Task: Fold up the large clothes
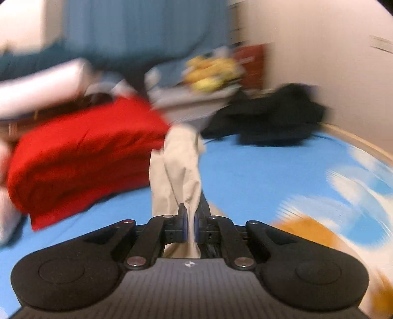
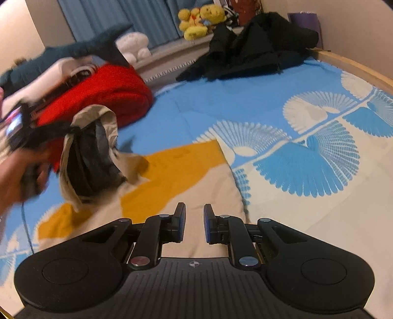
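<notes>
Beige garment [image 1: 179, 166] pinched, left fingers [image 1: 183, 220]; right view: spread.

Blue curtains [image 2: 118, 17], pale walls [image 2: 356, 29], bed's wooden rim [image 2: 356, 65]

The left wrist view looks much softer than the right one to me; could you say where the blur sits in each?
Left wrist view: heavy motion smear over the red blanket, black clothes and bedspread; the left gripper and pinched beige garment stay fairly sharp. Right wrist view: mostly crisp, fan print legible, blur only on the person's hand at left; fisheye bends the bed frame.
</notes>
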Tool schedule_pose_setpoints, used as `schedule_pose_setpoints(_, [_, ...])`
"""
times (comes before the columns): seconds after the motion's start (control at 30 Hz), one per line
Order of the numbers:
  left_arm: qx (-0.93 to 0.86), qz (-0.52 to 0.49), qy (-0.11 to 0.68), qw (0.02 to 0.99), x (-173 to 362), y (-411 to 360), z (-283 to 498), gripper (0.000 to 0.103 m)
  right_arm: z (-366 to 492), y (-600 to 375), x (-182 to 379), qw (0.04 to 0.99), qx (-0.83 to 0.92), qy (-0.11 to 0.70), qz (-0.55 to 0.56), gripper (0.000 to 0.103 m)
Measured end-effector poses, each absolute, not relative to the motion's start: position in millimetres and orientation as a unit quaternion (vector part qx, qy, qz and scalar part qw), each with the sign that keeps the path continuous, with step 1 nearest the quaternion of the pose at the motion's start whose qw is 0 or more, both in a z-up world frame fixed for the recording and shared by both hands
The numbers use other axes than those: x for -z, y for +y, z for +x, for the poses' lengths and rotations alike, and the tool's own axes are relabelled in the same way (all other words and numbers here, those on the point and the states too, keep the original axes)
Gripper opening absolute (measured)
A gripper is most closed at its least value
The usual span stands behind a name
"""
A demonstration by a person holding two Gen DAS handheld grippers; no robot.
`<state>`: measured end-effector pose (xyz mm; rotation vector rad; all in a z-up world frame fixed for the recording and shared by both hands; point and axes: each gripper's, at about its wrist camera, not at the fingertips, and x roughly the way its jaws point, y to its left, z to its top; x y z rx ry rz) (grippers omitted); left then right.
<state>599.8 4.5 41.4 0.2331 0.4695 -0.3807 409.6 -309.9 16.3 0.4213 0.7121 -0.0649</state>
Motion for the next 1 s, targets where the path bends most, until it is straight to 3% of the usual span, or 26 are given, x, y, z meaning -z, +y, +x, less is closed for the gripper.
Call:
schedule_pose_setpoints(0.1, [0.230,0.155,0.265,0.924,-22,15,489,0.007,402,-309,-27,0.920,0.015,0.319,0.227,0.017])
schedule_pose_setpoints(0.17, [0.206,0.186,0.309,0.909,6,27,430,0.014,396,-306,-32,0.928,0.003,0.294,0.229,0.030])
schedule_pose_setpoints(0.27, [0.106,0.102,0.385,0.911,23,57,383,0.014,393,-308,-35,0.925,-0.013,0.281,0.257,0.035])
schedule_pose_setpoints(0.43, [0.048,-0.097,0.366,0.924,20,91,366,0.016,397,-302,-33,0.918,-0.030,0.276,0.283,0.037])
schedule_pose_setpoints(0.63, [0.018,-0.237,0.408,0.881,52,112,418,0.017,412,-280,1,0.881,-0.054,0.350,0.312,0.037])
schedule_pose_setpoints(0.7, [0.010,-0.281,0.423,0.861,65,121,428,0.037,417,-270,14,0.866,-0.059,0.381,0.318,0.037])
schedule_pose_setpoints(0.83, [0.019,-0.346,0.428,0.835,78,127,440,0.050,427,-251,31,0.857,-0.059,0.407,0.311,0.037])
schedule_pose_setpoints(0.9, [0.030,-0.356,0.420,0.834,78,124,441,0.065,430,-243,38,0.851,-0.064,0.418,0.312,0.037])
schedule_pose_setpoints(1.0, [0.037,-0.358,0.422,0.832,86,119,448,0.068,435,-234,48,0.838,-0.072,0.432,0.326,0.037])
